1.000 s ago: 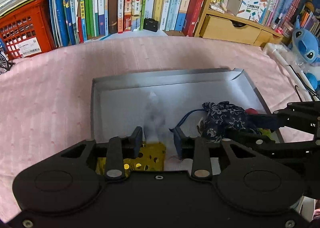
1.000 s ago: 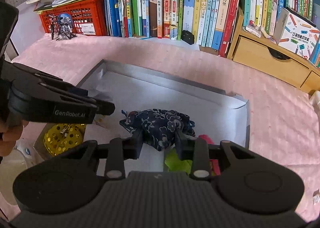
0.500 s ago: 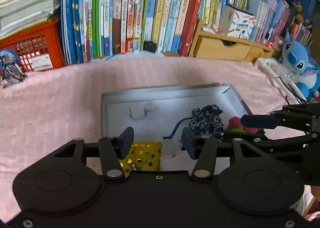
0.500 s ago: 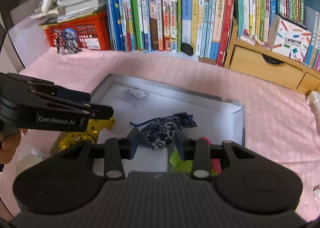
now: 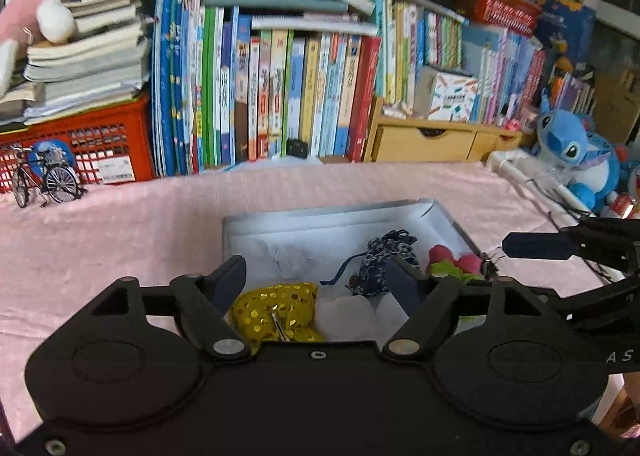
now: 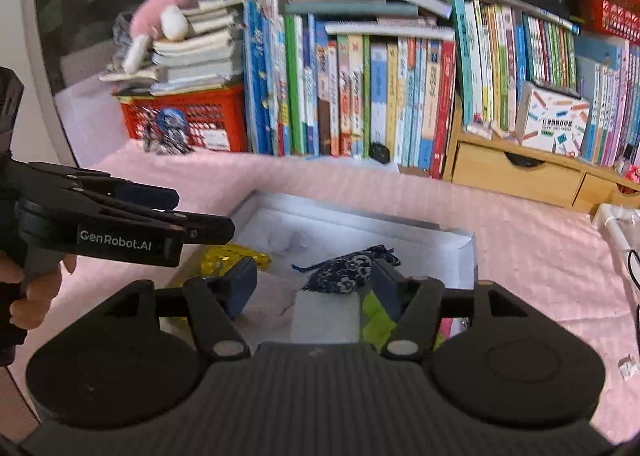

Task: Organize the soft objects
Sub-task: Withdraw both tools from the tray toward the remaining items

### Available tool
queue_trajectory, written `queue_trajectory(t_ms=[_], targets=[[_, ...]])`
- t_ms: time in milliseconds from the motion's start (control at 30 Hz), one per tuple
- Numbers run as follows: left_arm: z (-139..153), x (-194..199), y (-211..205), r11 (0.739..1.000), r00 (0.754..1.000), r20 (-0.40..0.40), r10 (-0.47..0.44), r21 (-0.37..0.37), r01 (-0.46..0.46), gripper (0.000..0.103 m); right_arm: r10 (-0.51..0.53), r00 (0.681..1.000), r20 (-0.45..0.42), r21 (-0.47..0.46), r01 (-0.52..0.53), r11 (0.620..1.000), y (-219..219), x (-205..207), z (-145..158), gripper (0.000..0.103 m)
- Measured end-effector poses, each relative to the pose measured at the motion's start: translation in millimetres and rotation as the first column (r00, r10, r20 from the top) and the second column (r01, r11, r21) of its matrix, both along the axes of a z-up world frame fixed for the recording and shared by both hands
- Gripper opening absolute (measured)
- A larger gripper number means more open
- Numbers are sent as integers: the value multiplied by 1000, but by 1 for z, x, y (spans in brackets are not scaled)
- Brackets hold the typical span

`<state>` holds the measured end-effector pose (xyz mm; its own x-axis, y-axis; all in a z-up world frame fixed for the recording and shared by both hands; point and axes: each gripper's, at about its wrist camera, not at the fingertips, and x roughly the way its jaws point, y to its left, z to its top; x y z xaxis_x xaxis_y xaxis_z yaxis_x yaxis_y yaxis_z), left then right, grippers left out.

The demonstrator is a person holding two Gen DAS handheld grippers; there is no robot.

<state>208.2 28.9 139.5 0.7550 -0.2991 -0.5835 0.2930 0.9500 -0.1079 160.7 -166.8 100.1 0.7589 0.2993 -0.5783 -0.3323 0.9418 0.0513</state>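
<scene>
A shallow grey box (image 5: 320,212) (image 6: 360,216) lies on the pink cloth. In it lie a gold sequin pouch (image 5: 276,310) (image 6: 232,258), a dark blue floral drawstring pouch (image 5: 380,260) (image 6: 348,270), a white soft item (image 5: 348,316) (image 6: 324,316), a red and green soft toy (image 5: 452,266) (image 6: 374,316) and a faint sheer white bag (image 5: 292,260). My left gripper (image 5: 316,284) is open and empty, raised above the box's near edge. My right gripper (image 6: 314,288) is open and empty, raised above the box.
A row of upright books (image 5: 280,88) and a red crate (image 5: 72,144) line the back. A small model bicycle (image 5: 44,180) stands at back left. A wooden drawer unit (image 5: 432,140) and a blue plush toy (image 5: 576,156) sit at the right.
Both grippers have risen and pulled back from the box and opened wider. The right gripper has let go of the blue floral pouch, which now lies in the box.
</scene>
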Motion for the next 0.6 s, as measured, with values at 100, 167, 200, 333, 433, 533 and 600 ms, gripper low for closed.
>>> queue_trajectory(t_ms=[100,167,200,333,433,533,600], targets=[[3,-22,6,1000,999,41,-11,-16,12,81,12,999,47,3,-12,1000,2,-21,2,80],[3,-38,9,1000,998,69,-14,-20,15,83,15,997,79,-6,-15,1000,4,-35,1,82],[3,-47,11,1000,996,84,-14,-22,16,84,13,996,93,-9,-12,1000,4,-41,1,82],[1,-80,18,999,991,134,-6,-41,11,87,15,990,141,-22,-12,1000,7,-65,-5,85],[-5,-102,24,999,986,164,12,-51,-3,88,10,984,179,-32,-5,999,10,-83,-11,86],[-12,-119,32,997,983,180,40,-74,-27,90,1,978,210,-38,7,999,14,-98,-18,87],[-20,-128,39,994,982,175,64,-97,-48,91,-8,973,230,-44,18,999,17,-109,-24,88]])
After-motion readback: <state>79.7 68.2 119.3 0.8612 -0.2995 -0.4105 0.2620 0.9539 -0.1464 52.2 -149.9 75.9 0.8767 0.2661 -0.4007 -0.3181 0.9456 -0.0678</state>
